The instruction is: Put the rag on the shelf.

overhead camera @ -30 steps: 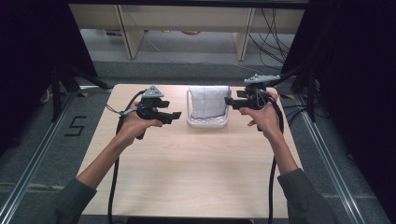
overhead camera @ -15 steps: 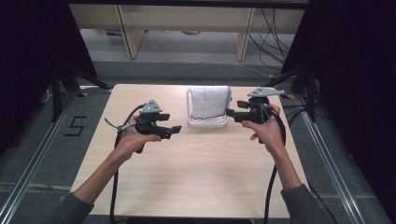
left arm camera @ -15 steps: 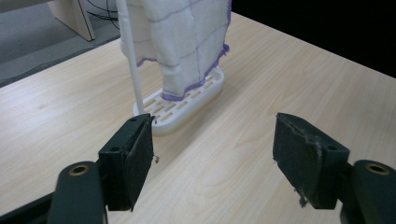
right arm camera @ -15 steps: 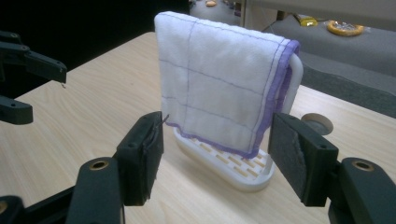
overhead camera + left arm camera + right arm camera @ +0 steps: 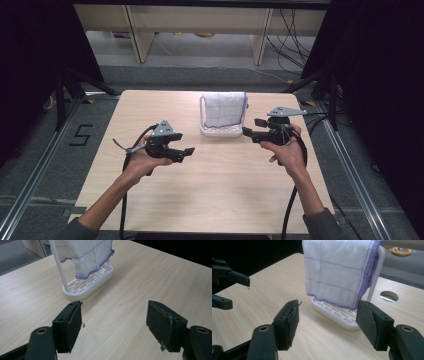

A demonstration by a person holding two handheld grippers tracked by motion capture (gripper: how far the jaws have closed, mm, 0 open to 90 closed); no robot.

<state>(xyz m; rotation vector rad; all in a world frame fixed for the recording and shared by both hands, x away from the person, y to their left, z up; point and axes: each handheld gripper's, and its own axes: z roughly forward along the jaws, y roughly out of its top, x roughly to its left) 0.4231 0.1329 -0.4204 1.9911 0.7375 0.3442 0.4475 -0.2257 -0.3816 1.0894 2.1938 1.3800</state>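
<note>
Both hands have drawn back toward the person since a second ago, away from the rack, the left more than the right. From above, the left gripper [image 5: 184,151] sits at about eight o'clock from the rack, jaws spread wide and holding nothing; in the left gripper view its two black pads stand well apart over bare wood. At about three o'clock from the rack, just beside its base, the right gripper [image 5: 251,131] is likewise released and empty, its jaws apart in the right gripper view and pointing at the hanging cloth.

Between the two grippers, toward the far edge of the worktop [image 5: 220,190], stands the white rack [image 5: 218,131]: an oval, slotted base with a thin white hoop rising from it. Over the hoop hangs the towel [image 5: 224,110], white terry cloth with a grid of thin purple lines and a purple stitched hem; its lower edge hangs just above the slotted base.

On the grey floor at nine o'clock from the worktop, a black "5" [image 5: 81,135] is marked.
</note>
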